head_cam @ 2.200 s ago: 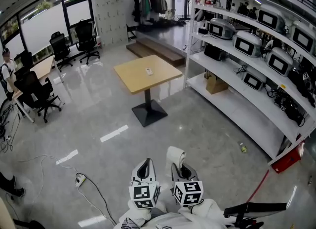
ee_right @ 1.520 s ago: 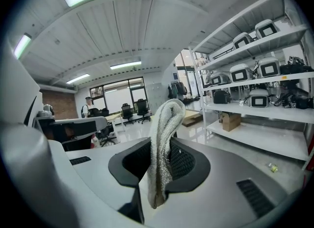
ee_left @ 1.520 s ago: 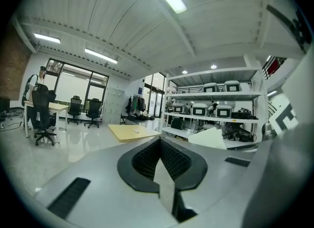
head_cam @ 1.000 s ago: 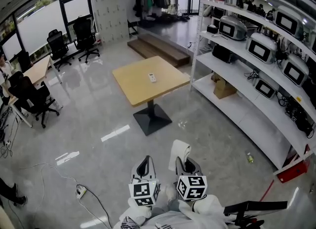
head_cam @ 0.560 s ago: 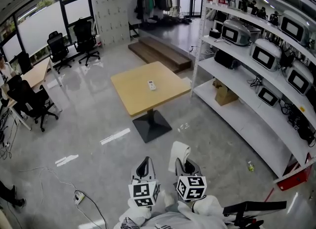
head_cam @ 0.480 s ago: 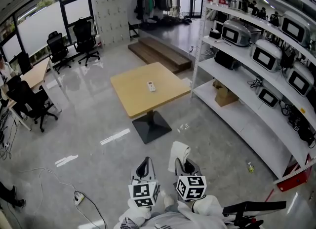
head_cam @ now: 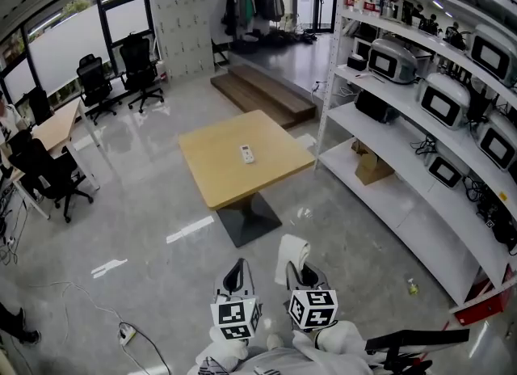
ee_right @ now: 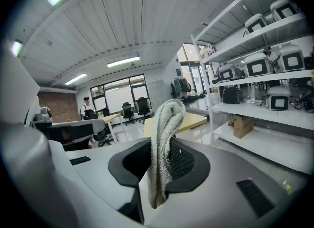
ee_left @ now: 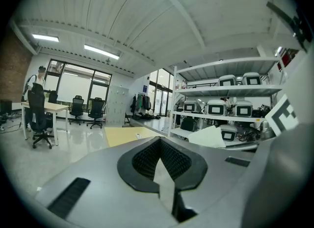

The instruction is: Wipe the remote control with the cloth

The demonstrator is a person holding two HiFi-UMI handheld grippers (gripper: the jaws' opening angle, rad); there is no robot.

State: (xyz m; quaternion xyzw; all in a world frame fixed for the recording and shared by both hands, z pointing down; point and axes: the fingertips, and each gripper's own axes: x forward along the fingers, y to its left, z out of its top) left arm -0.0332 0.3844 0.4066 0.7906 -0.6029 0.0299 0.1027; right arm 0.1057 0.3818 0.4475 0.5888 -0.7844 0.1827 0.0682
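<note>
A small white remote control lies on a square wooden table out in the room ahead of me. My right gripper is shut on a folded white cloth that sticks up from its jaws. My left gripper is shut and holds nothing. Both grippers hang low at the bottom of the head view, well short of the table. In the left gripper view the table shows far off, with the cloth at the right.
Long white shelves with appliances run down the right side. A cable and power strip lie on the floor at lower left. Office chairs and a desk stand at the left. A low wooden step platform sits behind the table.
The table with the remote has come nearer and lower in the head view as I walk toward it. Both grippers keep their pose, the cloth still clamped in the right one.
</note>
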